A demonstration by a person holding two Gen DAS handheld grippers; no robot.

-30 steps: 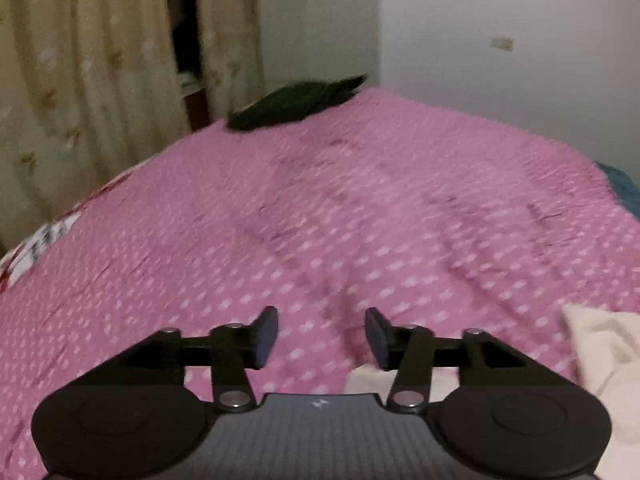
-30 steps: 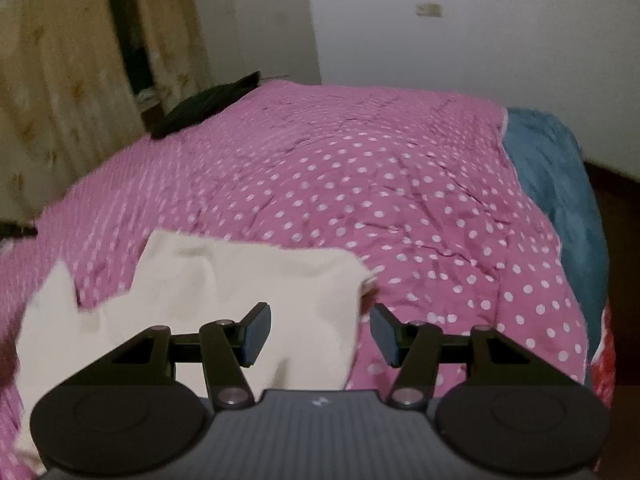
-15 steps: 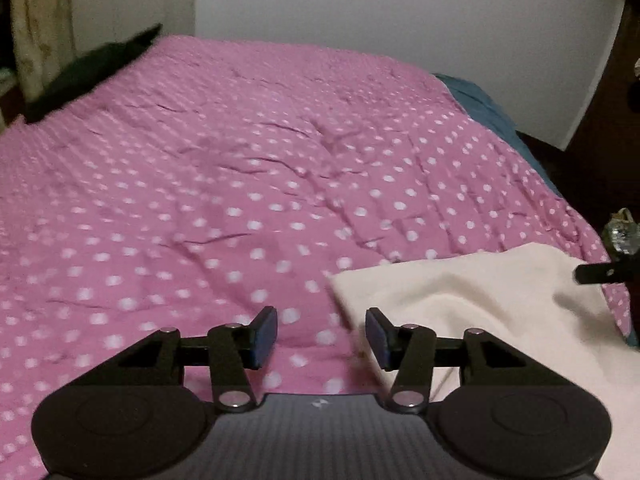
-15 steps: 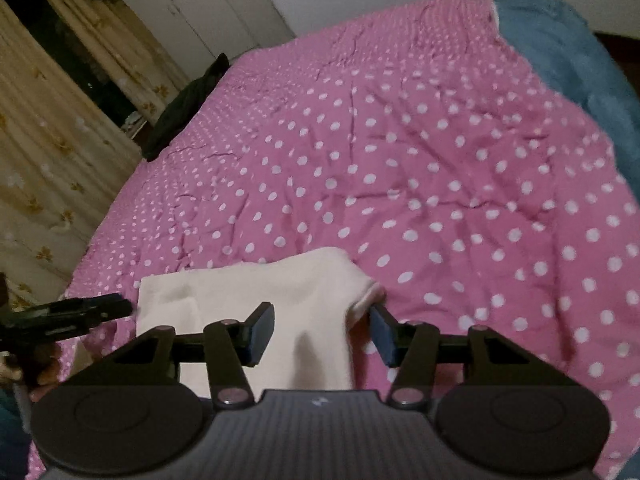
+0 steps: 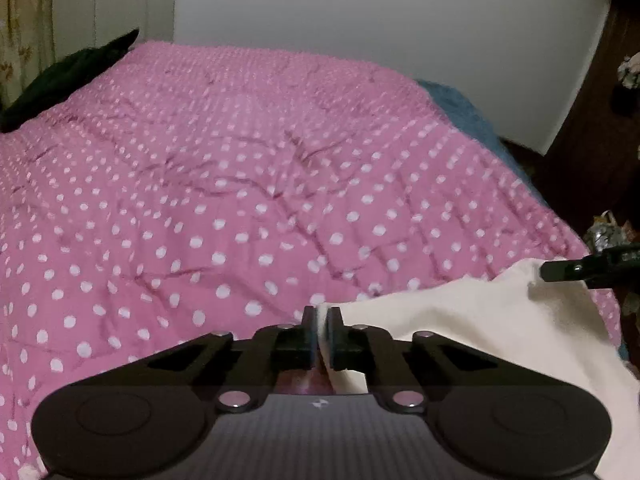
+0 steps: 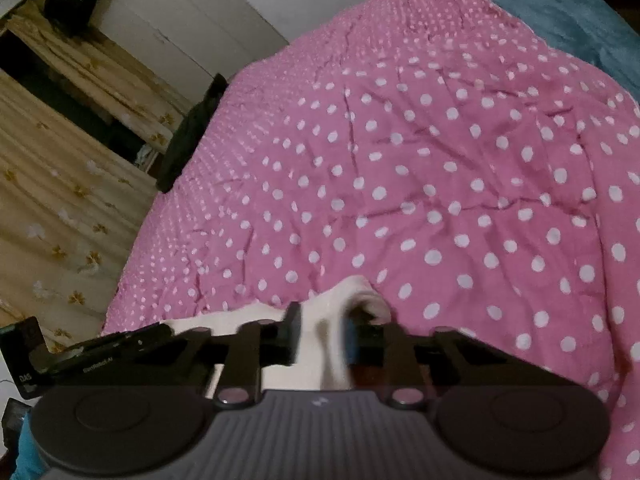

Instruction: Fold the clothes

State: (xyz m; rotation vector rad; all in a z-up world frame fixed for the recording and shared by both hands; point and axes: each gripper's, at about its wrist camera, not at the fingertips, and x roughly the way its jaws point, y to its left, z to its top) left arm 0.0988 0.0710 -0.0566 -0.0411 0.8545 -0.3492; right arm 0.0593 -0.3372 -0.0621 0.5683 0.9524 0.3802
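A cream garment (image 5: 460, 320) lies on the near right part of a pink polka-dot bedspread (image 5: 240, 200). My left gripper (image 5: 322, 330) is shut on the garment's near left corner, a thin edge of cloth pinched between its pads. At the right edge of the left wrist view, my right gripper (image 5: 560, 271) sits at the garment's other corner. In the right wrist view, my right gripper (image 6: 322, 334) looks blurred. Its jaws are closing on a bunched fold of the cream garment (image 6: 360, 292), which fills the gap between them. The left gripper (image 6: 160, 331) shows at the lower left.
A black garment (image 5: 68, 76) lies at the bed's far left corner. A teal blanket (image 6: 560, 12) hangs along the bed's right side. Flowered curtains (image 6: 52, 208) hang left of the bed and a white wall (image 5: 400, 20) stands behind it.
Both grippers stood open before and have closed onto the cream garment's corners. The left wrist view swung right from bare bedspread to the garment's corner. The right one dropped closer.
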